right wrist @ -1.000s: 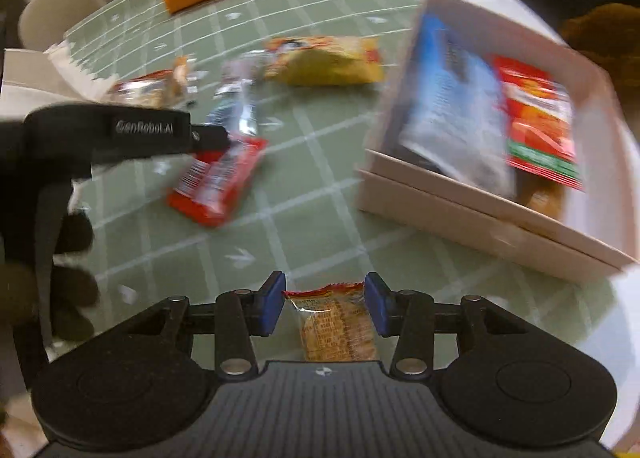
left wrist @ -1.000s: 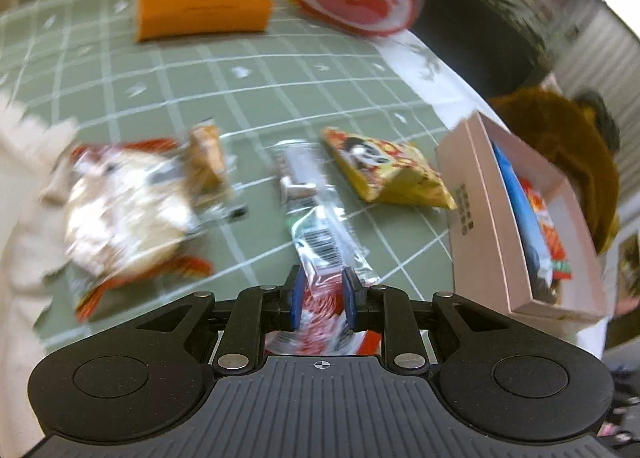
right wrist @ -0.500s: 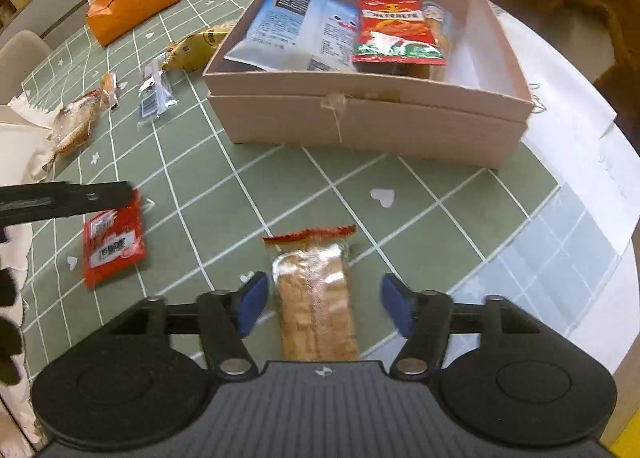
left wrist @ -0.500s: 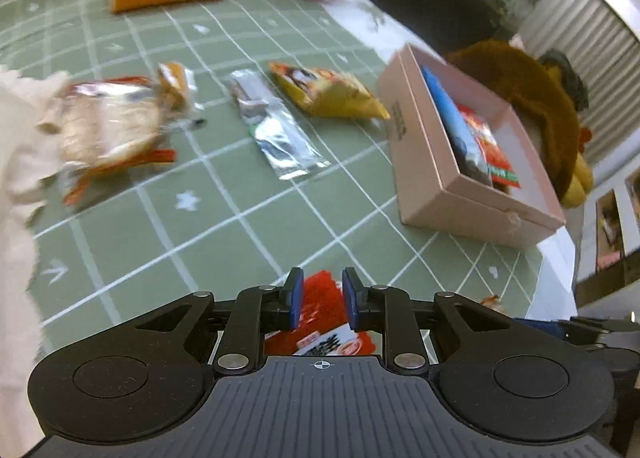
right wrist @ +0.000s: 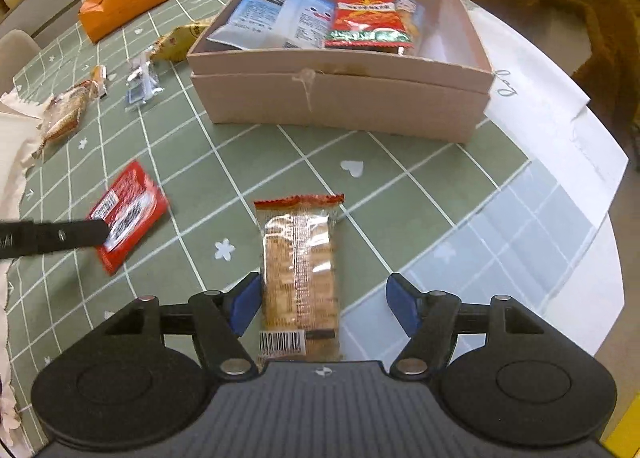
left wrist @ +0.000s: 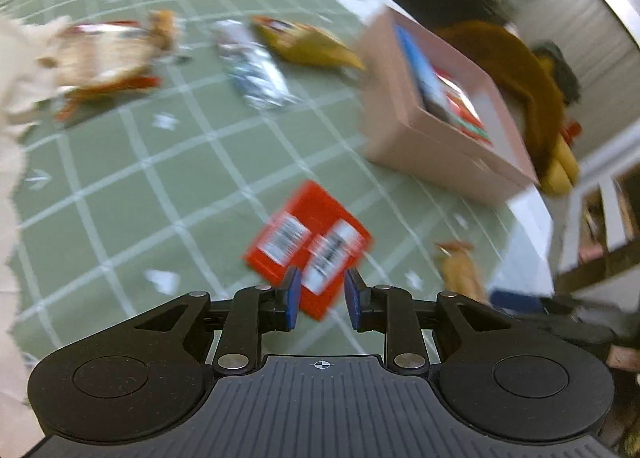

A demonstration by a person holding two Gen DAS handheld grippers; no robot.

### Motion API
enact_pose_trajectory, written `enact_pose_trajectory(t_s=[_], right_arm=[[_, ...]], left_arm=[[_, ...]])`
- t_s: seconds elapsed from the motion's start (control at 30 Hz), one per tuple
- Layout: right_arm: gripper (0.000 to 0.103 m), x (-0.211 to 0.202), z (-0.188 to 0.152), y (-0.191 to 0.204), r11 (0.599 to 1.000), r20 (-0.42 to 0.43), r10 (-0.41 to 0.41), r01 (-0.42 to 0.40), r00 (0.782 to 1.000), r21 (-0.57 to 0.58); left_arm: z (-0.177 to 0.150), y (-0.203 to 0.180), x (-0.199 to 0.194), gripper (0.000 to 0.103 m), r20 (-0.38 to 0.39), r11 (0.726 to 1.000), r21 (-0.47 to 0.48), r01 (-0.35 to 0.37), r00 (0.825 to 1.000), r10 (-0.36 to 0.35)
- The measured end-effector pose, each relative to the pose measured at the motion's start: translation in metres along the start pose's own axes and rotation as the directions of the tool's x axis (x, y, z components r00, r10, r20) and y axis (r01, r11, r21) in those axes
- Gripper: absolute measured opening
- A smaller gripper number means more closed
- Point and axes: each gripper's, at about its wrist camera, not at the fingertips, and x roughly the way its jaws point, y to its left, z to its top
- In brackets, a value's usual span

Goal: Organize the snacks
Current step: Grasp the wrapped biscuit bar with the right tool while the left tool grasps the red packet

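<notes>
On the green grid-patterned worktop [right wrist: 400, 185], a clear-wrapped cracker bar [right wrist: 299, 278] with a red top edge is lying flat between the fingers of the right claw [right wrist: 322, 308], whose blue pads are being held wide apart; the left pad is close beside the wrapper, the right pad is well clear of it, and nothing is being gripped. The left claw [left wrist: 320, 300] is being held with its pads a little apart over the near corner of a red packet [left wrist: 306, 244] bearing white barcode labels; the left wrist view is blurred, so whether the pads are touching the packet cannot be told, though a gap is being shown on both sides of that corner. In the right wrist view the same red packet [right wrist: 128, 213] is seen lying on the worktop with a black finger [right wrist: 56, 238] of the left claw reaching over its near edge. Beyond the cracker bar, a pink cardboard box [right wrist: 340, 97] is standing open, and a blue-and-white pouch [right wrist: 276, 13] and a red snack bag [right wrist: 368, 19] are lying inside it. A yellow snack bag [right wrist: 180, 41], a silver wrapper [right wrist: 140, 85] and a clear-wrapped pastry [right wrist: 66, 113] are lying left of the box, and an orange tissue pack [right wrist: 120, 3] is sitting farther back.
</notes>
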Motion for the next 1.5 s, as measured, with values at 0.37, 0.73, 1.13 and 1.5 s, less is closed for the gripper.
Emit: enact_pose_trajectory(t_s=[0.37, 0.73, 1.13, 1.5], right_arm=[[0.084, 0.001, -0.012, -0.007, 0.999, 0.010, -0.053, 0.053, 0.999, 0.014], [0.097, 0.004, -0.017, -0.012, 0.996, 0.025, -0.073, 0.072, 0.997, 0.046], [0.103, 0.008, -0.017, -0.012, 0.996, 0.040, -0.077, 0.075, 0.996, 0.052], [0.103, 0.006, -0.020, -0.011, 0.996, 0.054, -0.079, 0.076, 0.995, 0.054]], left_arm=[[-0.002, -0.029, -0.003, 0.028, 0.060, 0.972, 0.209, -0.109, 0.993, 0.099], [-0.009, -0.049, 0.020, 0.047, 0.000, 0.879, 0.466, -0.104, 0.993, 0.117], [0.001, -0.053, 0.025, 0.057, 0.016, 0.866, 0.485, -0.126, 0.991, 0.135], [0.025, -0.034, 0.031, 0.058, 0.045, 0.907, 0.401, -0.132, 0.991, 0.124]])
